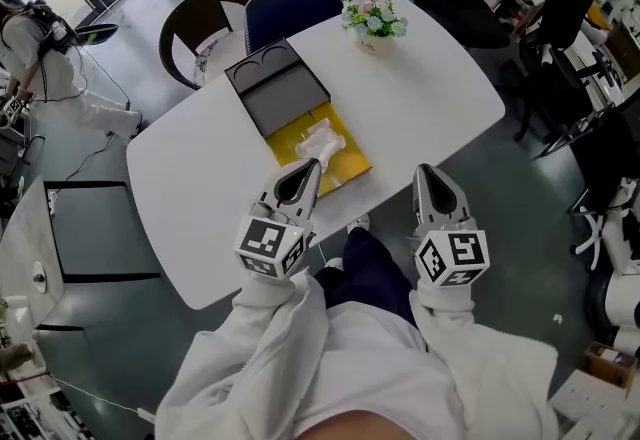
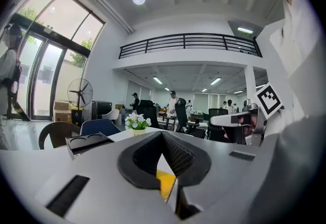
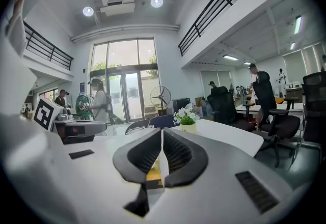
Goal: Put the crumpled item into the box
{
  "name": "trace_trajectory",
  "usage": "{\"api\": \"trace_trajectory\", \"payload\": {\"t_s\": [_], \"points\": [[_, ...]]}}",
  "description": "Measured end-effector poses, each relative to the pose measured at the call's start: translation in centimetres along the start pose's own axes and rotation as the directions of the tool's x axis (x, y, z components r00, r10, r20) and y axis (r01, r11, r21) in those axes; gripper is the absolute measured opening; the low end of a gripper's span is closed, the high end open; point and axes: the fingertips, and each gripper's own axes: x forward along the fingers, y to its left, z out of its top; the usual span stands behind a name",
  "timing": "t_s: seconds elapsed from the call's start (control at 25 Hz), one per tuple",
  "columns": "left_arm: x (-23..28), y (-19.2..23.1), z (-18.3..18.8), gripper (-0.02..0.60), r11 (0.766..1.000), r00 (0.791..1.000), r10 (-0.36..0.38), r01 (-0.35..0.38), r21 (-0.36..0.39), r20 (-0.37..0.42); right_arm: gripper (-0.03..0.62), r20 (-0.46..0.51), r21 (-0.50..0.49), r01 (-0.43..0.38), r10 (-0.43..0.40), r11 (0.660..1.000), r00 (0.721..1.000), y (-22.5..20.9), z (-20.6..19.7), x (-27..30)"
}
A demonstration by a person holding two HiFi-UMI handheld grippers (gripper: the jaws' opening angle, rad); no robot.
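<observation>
**Head view.** A white desk [image 1: 420, 108] filled the centre of the frame. On it lay an open yellow box [image 1: 283, 140], with its dark grey lid [image 1: 275, 88] lying flat towards the upper left. The crumpled item [image 1: 322, 141], a wad of white paper, rested inside the box near the frame's centre. A small flower pot [image 1: 375, 25] stood on the desk towards the upper middle. A dark chair [image 1: 192, 28] and a blue chair [image 1: 290, 6] stood beyond the desk's upper edge.

The left tongs [image 1: 311, 165] sat at lower centre, their tip over the lower edge of the box and just beside the crumpled item; contact could not be judged. The right tongs [image 1: 425, 171] sat at lower right, past the desk's lower edge and apart from the box.

**Left gripper view.** The left tongs [image 2: 163, 136] had their jaws together, with nothing held between them. Yellow of the box [image 2: 165, 183] showed below their tips, and the lid [image 2: 86, 141] and the flower pot [image 2: 136, 122] appeared at middle left.

**Right gripper view.** The right tongs [image 3: 162, 135] likewise had their jaws together and held nothing. The flower pot [image 3: 186, 118] stood just above them.
</observation>
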Motion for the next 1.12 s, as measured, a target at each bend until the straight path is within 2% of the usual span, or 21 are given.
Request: {"api": "trace_trajectory", "payload": {"t_s": [0.56, 1.12], "points": [[-1.3, -1.5, -0.8, 0.015, 0.999, 0.999, -0.031, 0.031, 0.015, -0.012, 0.034, -0.011, -0.012, 0.005, -0.005, 1.000, 1.000, 1.5, -0.8, -1.8], [-0.1, -1.4, -1.2, 0.015, 0.999, 0.999, -0.040, 0.040, 0.016, -0.030, 0.034, -0.022, -0.010, 0.007, -0.007, 1.000, 1.000, 0.8, -0.9, -1.2]]}}
